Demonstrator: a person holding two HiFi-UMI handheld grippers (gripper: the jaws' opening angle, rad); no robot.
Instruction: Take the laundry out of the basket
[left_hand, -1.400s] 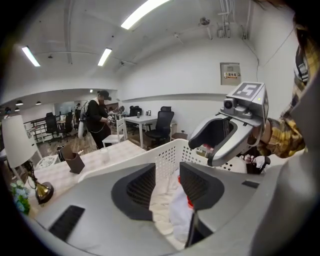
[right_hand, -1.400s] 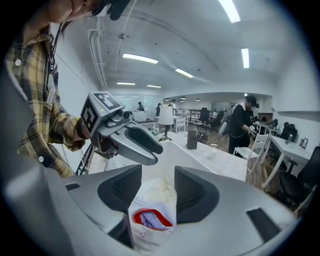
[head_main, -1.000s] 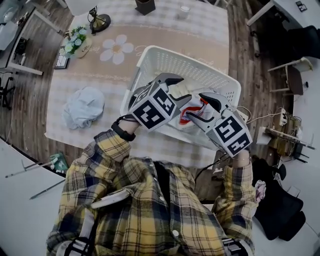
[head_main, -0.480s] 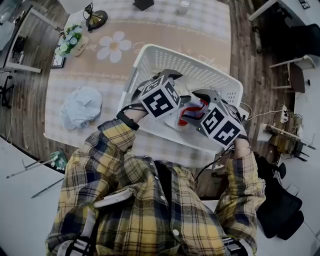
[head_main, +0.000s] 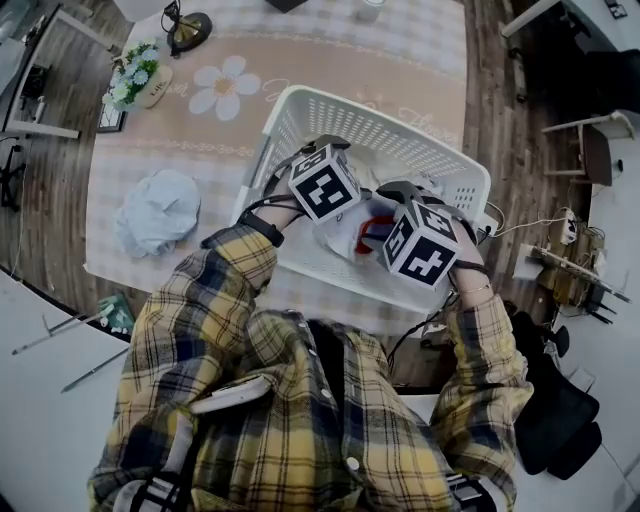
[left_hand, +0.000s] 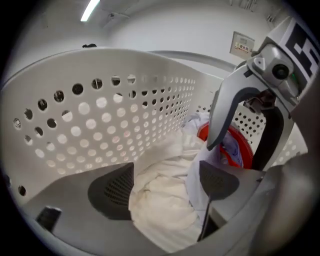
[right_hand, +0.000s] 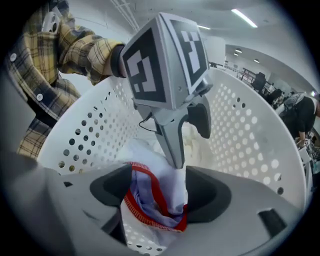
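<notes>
Left gripper (left_hand: 165, 186) jaws apart, just been opening, white garment (left_hand: 162, 217) dead ahead between them, low in basket (left_hand: 100, 115) | right gripper (right_hand: 160, 194) jaws wide, just been opening too, red-trimmed garment (right_hand: 145, 202) bunched between, unclamped | each claw over its own piece; right looks nearer a grip

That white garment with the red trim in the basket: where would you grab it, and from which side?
I'd grip the red-trimmed garment at its bunched-up red hem, coming from straight above: the laundry basket has tall walls all round, and that crumpled fold stands up beside the white cloth.
</notes>
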